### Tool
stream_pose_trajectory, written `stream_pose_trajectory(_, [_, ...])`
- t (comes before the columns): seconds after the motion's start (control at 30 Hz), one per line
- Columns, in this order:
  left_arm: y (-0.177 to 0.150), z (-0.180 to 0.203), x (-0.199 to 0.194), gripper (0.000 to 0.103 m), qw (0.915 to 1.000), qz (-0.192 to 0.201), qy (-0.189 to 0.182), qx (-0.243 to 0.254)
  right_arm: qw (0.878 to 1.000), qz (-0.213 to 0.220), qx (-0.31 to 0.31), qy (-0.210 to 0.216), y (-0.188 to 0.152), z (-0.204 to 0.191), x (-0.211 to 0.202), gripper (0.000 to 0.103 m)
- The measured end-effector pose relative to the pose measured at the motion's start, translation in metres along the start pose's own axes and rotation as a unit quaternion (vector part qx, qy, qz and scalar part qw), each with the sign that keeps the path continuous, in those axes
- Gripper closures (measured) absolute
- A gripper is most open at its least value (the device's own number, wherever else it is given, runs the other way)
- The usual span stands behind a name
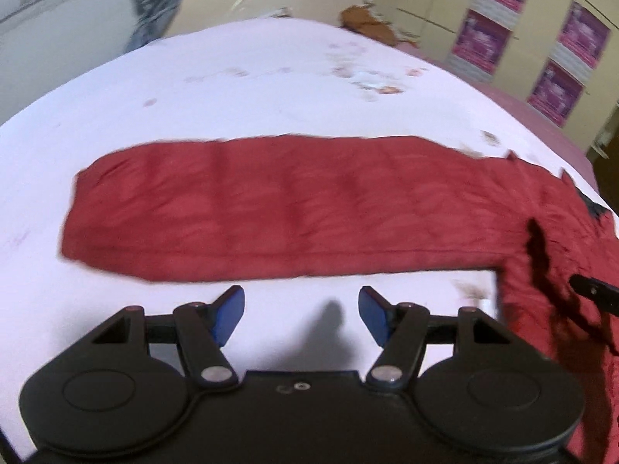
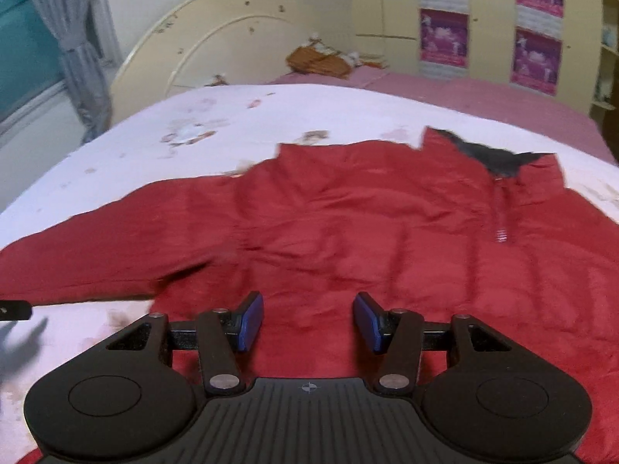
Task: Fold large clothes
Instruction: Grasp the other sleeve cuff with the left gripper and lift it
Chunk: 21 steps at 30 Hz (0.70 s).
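Observation:
A large red padded jacket point(image 2: 367, 228) lies flat on a white bedspread point(image 1: 232, 89), front up, with a dark collar lining point(image 2: 495, 156) and a zip at the far right. One sleeve point(image 1: 271, 208) stretches straight out to the left in the left wrist view. My left gripper point(image 1: 301, 309) is open and empty, above the bare bedspread just short of the sleeve's near edge. My right gripper point(image 2: 308, 319) is open and empty, above the jacket's body below the armpit. The tip of the right gripper point(image 1: 595, 294) shows at the right edge of the left wrist view.
The bedspread point(image 2: 271, 116) covers a bed with a cream headboard point(image 2: 216, 38) at the far end. A brown soft toy point(image 2: 321, 60) lies by the headboard on a pink sheet point(image 2: 483, 96). A grey curtain point(image 2: 77, 46) hangs at left; a wardrobe with purple posters point(image 2: 536, 56) stands at right.

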<state>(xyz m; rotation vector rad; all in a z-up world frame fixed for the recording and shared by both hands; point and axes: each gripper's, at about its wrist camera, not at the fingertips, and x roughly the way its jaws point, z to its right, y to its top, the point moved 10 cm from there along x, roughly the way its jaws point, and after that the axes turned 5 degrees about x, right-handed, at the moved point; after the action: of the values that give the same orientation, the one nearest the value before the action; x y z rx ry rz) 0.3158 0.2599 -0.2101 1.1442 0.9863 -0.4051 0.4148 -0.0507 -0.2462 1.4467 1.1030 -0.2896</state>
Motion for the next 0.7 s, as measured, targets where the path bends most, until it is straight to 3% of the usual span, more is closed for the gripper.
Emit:
stream_pose_trajectory(0.17, [-0.01,-0.029,0.0,0.039,0.9984,-0.012,0.004,-0.055,1.0,-0.007,-0.026,0.001,-0.008,-0.016,0.009,0.051])
stream_pose_trajectory(0.27, [-0.008,-0.032,-0.002,0.039,0.9985,-0.006,0.004,-0.055,0.999,0.001,-0.04,0.03,-0.01,-0.029,0.0,0.051])
stream_pose_trajectory(0.37, [-0.007,-0.035,-0.002,0.039,0.9983,-0.006,0.001,-0.058,0.997,-0.007,-0.08,0.015,-0.019,-0.038,0.01,0.051])
stream_pose_trajectory(0.5, [-0.009,-0.04,0.0,0.039,0.998,-0.006,0.002,-0.062,0.996,0.003,-0.085,0.006,-0.02,-0.038,0.019,0.051])
stream_pose_trajectory(0.57, [-0.01,-0.042,-0.001,0.039,0.9981,-0.005,0.004,-0.062,0.998,0.012,-0.065,0.006,-0.014,-0.033,0.021,0.069])
stream_pose_trajectory(0.6, [-0.009,-0.044,-0.001,0.039,0.9978,-0.004,0.004,-0.066,0.999,0.019,-0.05,0.001,-0.008,-0.027,0.022,0.084])
stream_pose_trajectory(0.7, [-0.009,-0.046,-0.001,0.039,0.997,-0.005,0.0,-0.077,1.0,0.027,-0.005,-0.006,0.008,-0.013,0.031,0.085])
